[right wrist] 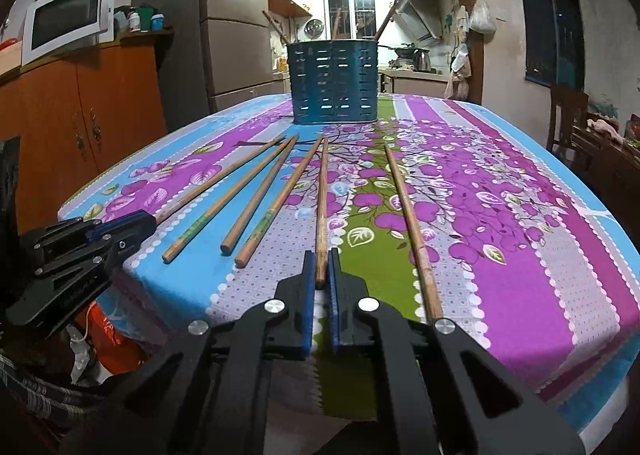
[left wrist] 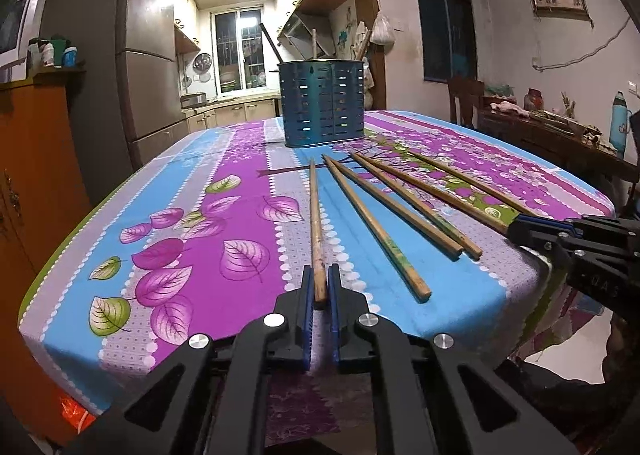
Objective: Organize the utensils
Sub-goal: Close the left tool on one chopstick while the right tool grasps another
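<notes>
Six wooden chopsticks lie fanned on the tablecloth (left wrist: 460, 287), thick ends toward the near edge, thin tips converging on the blue slotted holder (left wrist: 322, 103) that stands upright beyond them, mid-table; the holder already has a few sticks standing in it.

Leftmost chopstick (left wrist: 316, 223): long axis runs straight away from the left gripper (left wrist: 320, 287) toward the holder; its thick end sits between the blue pads, which are clamped on it; the shaft lies flat on the cloth.

Second chopstick from the right (right wrist: 322, 207): likewise in line with the right gripper (right wrist: 320, 271), thick end pinched between the closed pads; the rightmost chopstick (right wrist: 408, 215) lies loose just beside, to its right.

Three further chopsticks (left wrist: 376, 223) lie free between the two held ones.

Pose: both grippers sit at the near table edge, side by side, tilted down toward the cloth and aimed at the holder; neither is clearly nearer to it.

Judgement: the coming move calls for a lift and an upending of each stick, since the holder's mouth stands well above the cloth and well apart from the grips.
</notes>
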The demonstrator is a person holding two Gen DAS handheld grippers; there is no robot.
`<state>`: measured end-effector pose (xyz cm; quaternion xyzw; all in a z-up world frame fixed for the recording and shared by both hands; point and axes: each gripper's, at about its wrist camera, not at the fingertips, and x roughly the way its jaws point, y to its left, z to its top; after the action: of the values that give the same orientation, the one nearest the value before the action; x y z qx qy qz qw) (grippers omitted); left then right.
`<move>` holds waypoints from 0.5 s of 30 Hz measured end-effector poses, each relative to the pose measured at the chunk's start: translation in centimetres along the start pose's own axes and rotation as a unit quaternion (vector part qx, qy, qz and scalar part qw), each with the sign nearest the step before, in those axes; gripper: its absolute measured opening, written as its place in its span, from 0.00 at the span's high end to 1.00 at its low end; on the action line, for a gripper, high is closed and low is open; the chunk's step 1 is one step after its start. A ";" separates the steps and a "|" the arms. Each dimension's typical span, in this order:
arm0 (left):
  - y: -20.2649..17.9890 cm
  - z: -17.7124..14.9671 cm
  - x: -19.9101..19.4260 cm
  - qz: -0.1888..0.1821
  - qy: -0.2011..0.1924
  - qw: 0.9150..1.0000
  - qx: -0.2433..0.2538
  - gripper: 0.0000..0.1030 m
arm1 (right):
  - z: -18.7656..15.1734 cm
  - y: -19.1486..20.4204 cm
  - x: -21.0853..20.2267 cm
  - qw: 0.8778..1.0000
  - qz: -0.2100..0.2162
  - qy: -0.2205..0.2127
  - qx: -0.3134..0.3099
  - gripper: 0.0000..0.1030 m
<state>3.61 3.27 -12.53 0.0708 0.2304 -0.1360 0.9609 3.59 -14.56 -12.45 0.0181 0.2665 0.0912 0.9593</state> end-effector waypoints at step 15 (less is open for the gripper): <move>2.0 1.9 -2.1 0.045 -0.009 0.999 -0.022 0.92 | 1.0 0.1 -1.9 0.999 -0.018 -0.035 -0.017 0.95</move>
<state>3.16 5.26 -9.78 0.0586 0.2209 -0.0879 0.9696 2.52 -14.79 -10.64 0.0003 0.2317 0.0778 0.9697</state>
